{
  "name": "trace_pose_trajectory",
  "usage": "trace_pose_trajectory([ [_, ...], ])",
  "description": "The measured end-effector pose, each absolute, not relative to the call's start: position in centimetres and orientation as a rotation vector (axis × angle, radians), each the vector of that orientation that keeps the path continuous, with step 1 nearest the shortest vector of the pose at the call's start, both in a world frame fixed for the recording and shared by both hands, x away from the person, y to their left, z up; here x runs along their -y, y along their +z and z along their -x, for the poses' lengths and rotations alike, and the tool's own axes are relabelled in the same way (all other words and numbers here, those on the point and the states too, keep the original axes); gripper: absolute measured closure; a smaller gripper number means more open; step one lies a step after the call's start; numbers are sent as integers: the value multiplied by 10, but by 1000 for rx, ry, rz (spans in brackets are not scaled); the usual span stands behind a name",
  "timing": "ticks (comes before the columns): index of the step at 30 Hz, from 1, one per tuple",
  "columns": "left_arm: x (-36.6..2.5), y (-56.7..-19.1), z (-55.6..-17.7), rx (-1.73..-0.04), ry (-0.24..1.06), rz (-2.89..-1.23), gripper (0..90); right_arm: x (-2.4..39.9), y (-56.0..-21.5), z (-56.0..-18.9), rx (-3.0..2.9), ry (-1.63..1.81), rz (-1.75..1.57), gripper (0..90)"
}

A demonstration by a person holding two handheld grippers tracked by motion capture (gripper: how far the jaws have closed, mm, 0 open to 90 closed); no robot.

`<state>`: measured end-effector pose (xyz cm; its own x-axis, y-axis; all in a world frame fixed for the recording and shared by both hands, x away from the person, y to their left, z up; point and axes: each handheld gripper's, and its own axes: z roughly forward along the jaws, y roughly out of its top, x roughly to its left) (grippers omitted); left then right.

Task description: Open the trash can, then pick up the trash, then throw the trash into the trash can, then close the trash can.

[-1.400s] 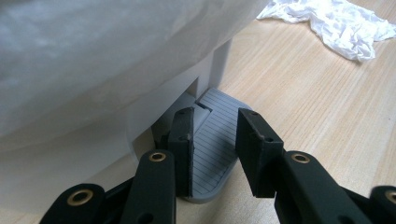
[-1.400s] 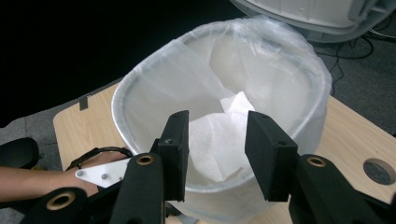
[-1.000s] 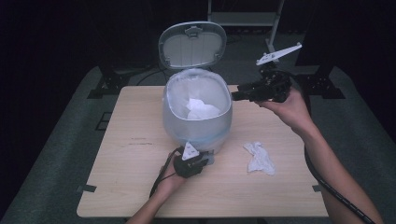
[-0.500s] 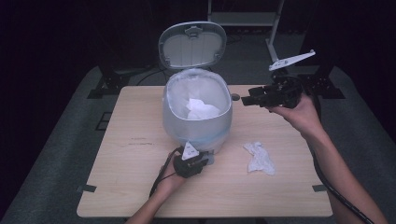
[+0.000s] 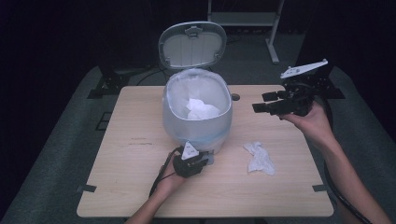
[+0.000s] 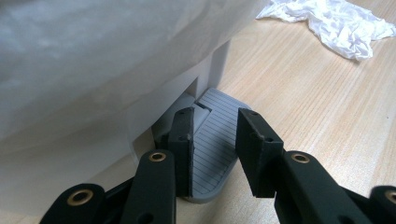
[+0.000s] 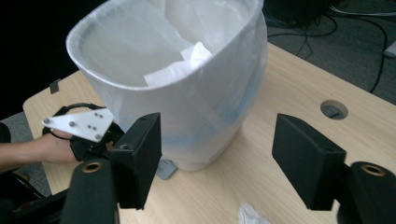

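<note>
Right tongs (image 5: pixel 259 103) swung clear of bin (image 5: pixel 197 126), opening, empty air btwn.

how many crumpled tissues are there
2. One crumpled tissue lies inside the lined bin; the other crumpled tissue lies on the table right of the bin. More could be hidden deeper in the bin.

High view looks down from afar; both gripper views sit close, sharing the bin (image 5: pixel 197 112).
</note>
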<state>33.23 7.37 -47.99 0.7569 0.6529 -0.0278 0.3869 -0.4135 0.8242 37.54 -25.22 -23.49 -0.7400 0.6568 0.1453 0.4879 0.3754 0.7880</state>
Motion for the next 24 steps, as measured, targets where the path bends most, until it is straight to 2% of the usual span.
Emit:
trace_pose_trajectory([
  [13,-73,-480,-332,-778,380,-2053,675,276,-274,-361,-2458,1258,-1081,294],
  [24,-73,-480,-331,-776,382,-2054,672,290,-288,-350,-2424,1269,-1102,293],
])
